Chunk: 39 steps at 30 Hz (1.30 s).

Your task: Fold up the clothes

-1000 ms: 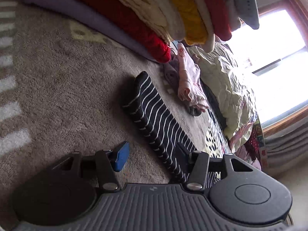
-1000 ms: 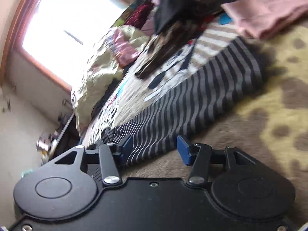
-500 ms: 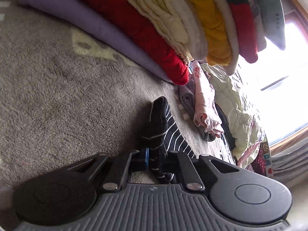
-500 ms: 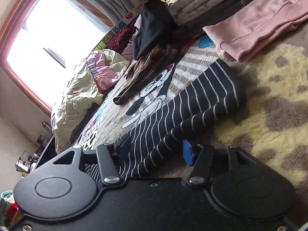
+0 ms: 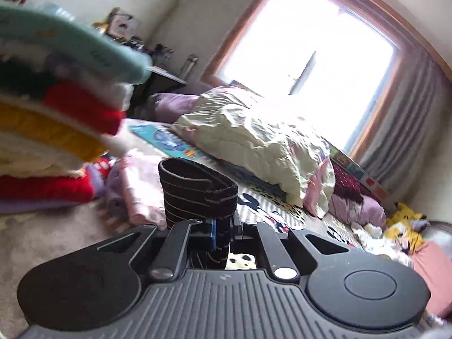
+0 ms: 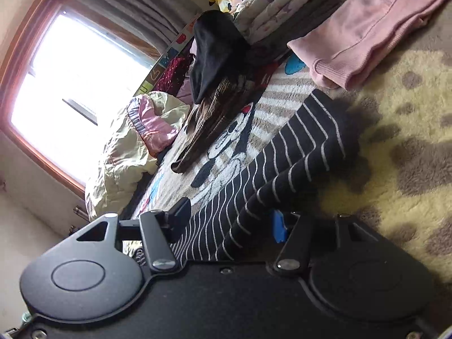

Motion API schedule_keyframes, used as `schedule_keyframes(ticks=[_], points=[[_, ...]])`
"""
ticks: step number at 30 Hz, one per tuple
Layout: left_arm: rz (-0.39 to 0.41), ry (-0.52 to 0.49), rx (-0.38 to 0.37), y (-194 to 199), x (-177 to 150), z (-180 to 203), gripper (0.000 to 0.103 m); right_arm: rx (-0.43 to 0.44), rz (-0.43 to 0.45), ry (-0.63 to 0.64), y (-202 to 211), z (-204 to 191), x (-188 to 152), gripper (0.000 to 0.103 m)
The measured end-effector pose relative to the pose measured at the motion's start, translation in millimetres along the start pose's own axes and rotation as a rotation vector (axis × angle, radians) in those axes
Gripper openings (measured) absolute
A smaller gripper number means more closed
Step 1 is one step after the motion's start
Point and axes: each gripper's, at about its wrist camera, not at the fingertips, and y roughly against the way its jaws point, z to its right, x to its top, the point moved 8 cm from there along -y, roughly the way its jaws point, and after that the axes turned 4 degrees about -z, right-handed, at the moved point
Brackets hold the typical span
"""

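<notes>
Striped garment gripped at one end, bedroom floor.
My left gripper (image 5: 223,233) is clamped tight on the black striped garment (image 5: 197,195), lifted right of the stack of folded clothes (image 5: 53,130); my right gripper (image 6: 228,223) spreads wide around the garment's other end, on the rug (image 6: 395,147).

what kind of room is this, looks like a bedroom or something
Probably a child's bedroom or playroom: a cartoon-mouse rug covers the floor, a stack of folded clothes sits beside it, and a yellow plush toy lies near the curtained window.
</notes>
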Motion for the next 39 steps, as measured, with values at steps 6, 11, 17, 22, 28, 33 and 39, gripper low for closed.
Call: schedule_keyframes(ticks=[6,11,17,22,28,33,39], points=[[-0.008,-0.287,-0.062,-16.0,-32.1,123.0,0.007,0.043,0.008,-0.083,2.9,3.7,6.2,0.058],[-0.045,-0.516,-0.111,-48.4,-99.8,197.7,0.007,0.067,0.005,-0.117,2.7,5.8,10.1,0.057],[-0.086,-0.946,-0.208,-62.1,-213.9,264.5,0.007,0.082,-0.002,-0.131,0.5,7.6,12.8,0.057],[-0.115,-1.256,-0.319,-44.6,-305.4,282.5,0.007,0.094,-0.009,-0.141,-0.7,9.4,15.6,0.057],[-0.128,-1.433,-0.329,-36.3,-346.7,266.7,0.007,0.106,-0.020,-0.152,-1.1,10.5,17.3,0.057],[-0.115,-1.533,-0.292,-37.7,-356.8,256.9,0.007,0.108,-0.022,-0.148,-1.4,14.0,19.4,0.057],[-0.199,-1.538,-0.374,-35.1,-374.0,255.5,0.015,0.105,-0.024,-0.139,-1.4,13.8,19.1,0.057]])
